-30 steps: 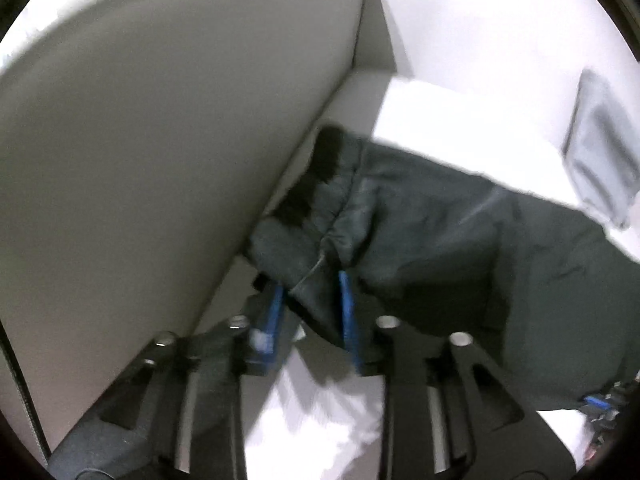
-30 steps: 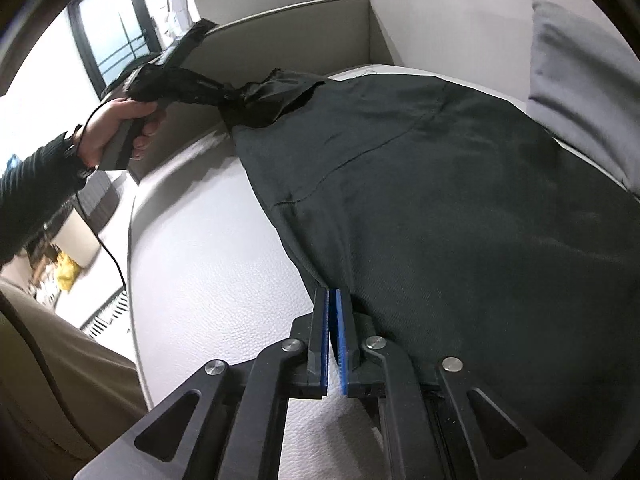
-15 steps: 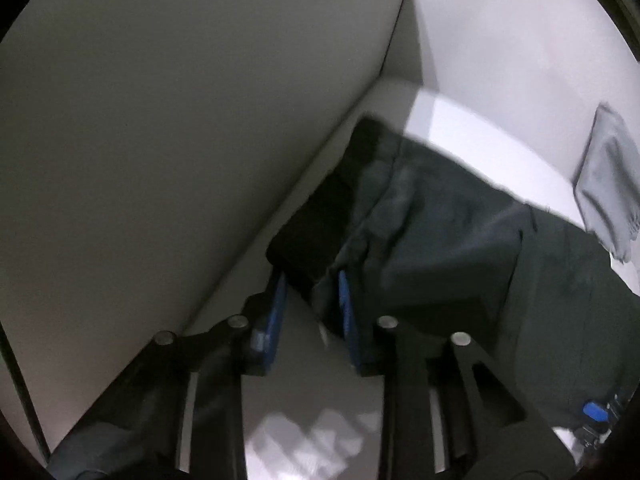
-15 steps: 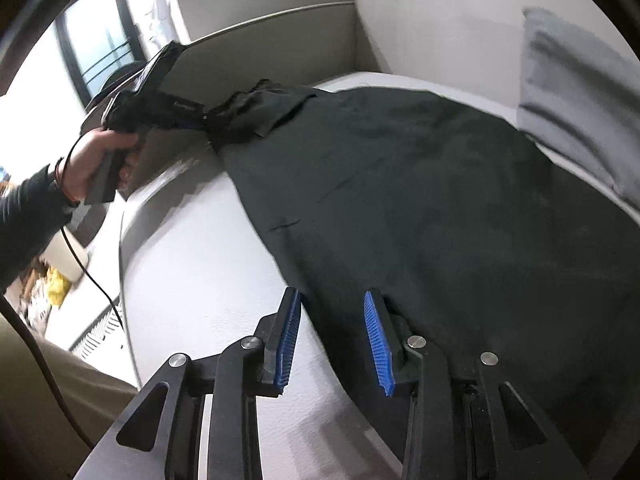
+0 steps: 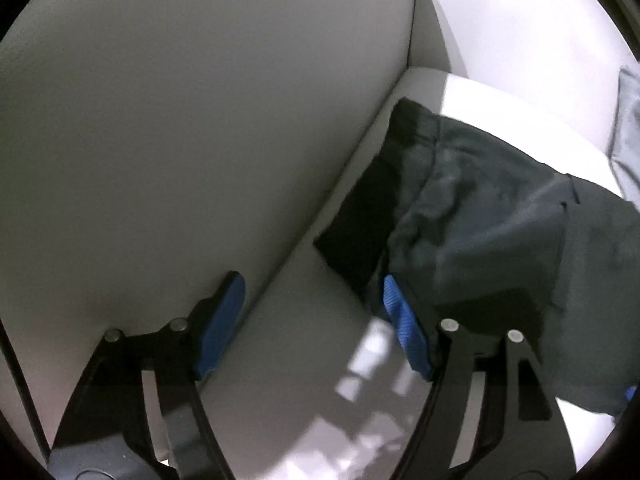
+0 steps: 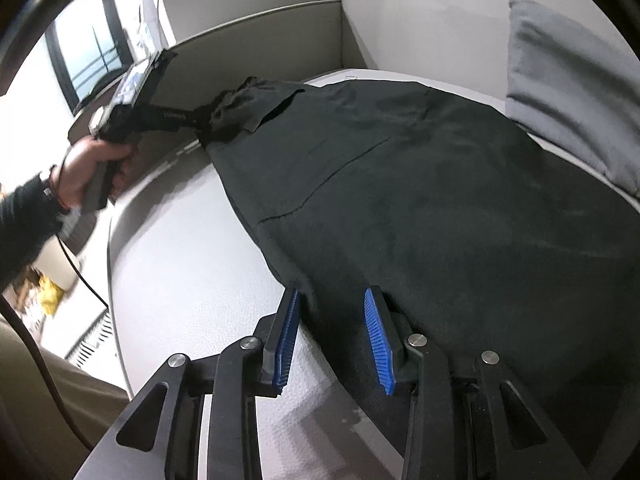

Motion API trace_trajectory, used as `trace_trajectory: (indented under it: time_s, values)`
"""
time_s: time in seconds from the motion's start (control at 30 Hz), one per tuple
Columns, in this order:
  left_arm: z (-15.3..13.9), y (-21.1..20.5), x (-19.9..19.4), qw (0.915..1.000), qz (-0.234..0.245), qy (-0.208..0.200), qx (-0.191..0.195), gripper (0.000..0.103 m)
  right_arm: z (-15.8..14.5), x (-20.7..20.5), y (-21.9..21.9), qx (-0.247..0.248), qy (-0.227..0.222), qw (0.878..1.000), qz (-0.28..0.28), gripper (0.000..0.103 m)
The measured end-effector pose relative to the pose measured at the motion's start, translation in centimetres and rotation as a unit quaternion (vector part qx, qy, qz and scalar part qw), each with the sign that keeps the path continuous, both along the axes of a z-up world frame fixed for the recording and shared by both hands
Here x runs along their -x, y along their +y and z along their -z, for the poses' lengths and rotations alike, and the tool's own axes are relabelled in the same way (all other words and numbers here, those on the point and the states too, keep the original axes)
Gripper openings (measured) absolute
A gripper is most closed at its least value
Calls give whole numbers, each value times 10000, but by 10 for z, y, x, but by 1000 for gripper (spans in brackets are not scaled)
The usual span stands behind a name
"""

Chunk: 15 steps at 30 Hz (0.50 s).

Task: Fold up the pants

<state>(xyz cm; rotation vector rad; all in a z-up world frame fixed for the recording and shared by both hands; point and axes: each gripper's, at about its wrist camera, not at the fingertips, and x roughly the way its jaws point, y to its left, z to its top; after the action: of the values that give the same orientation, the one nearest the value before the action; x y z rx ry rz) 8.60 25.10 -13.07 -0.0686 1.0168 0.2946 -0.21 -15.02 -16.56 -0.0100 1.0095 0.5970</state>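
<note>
Your left tongs (image 5: 312, 316) have just been opening and now stand wide, blue pads apart with nothing between them; the bunched waistband end of the dark charcoal fabric pants (image 5: 480, 224) lies just beyond the right-hand pad, touching or nearly touching it, and is let go. In the right wrist view the same left tongs (image 6: 192, 116), held in your left hand (image 6: 88, 168), reach to that crumpled waistband corner.

Your right tongs (image 6: 332, 332) have just been opening too and stand partly open. The near edge of the pants (image 6: 420, 208) runs between the blue pads, but neither pad presses on the cloth, so you hold nothing there.

Taking the pants as the landmark: they lie spread out on the white padded surface (image 6: 180, 280), long and mostly flat, with the waistband end rumpled against the pale upholstered side panel (image 5: 180, 140) on their far left. A grey fabric pillow (image 6: 572, 92) sits just beyond their far right edge.

By my reading, you have only laid the garment out and let both ends drop. No clear fold shows from here, though the layers could be doubled lengthwise; I cannot tell. You've yet to smooth the waistband and make the crosswise folds.
</note>
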Motion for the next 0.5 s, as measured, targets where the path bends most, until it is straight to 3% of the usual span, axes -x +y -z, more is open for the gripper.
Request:
trace_trajectory:
  time_s: [0.13,0.23,0.3,0.33,0.37,0.43,0.5]
  values:
    - [-31,-19,24,9990,371,-211,-108,70,-13,-3,-6,-325,286,9991,-16,44]
    - [-73,-36,30,9916,846,-980,-53,70,-46,-15,-33,-1321,250,9906,245,44]
    - [-91,-48,5,9846,1187,-1270,158,67,-66,-37,-48,-1509,125,9871,519,44]
    - [-93,-53,-15,9837,1287,-1234,237,50,-71,-49,-52,-1438,109,9873,670,44]
    - [-90,-57,-39,9841,1337,-1136,293,23,-74,-64,-56,-1319,129,9875,855,44]
    - [-69,-60,-89,9874,1338,-728,442,7,-71,-100,-60,-1170,237,9859,1176,43]
    - [-38,-61,-124,9897,1334,-350,375,7,-58,-137,-57,-1014,348,9847,1376,41]
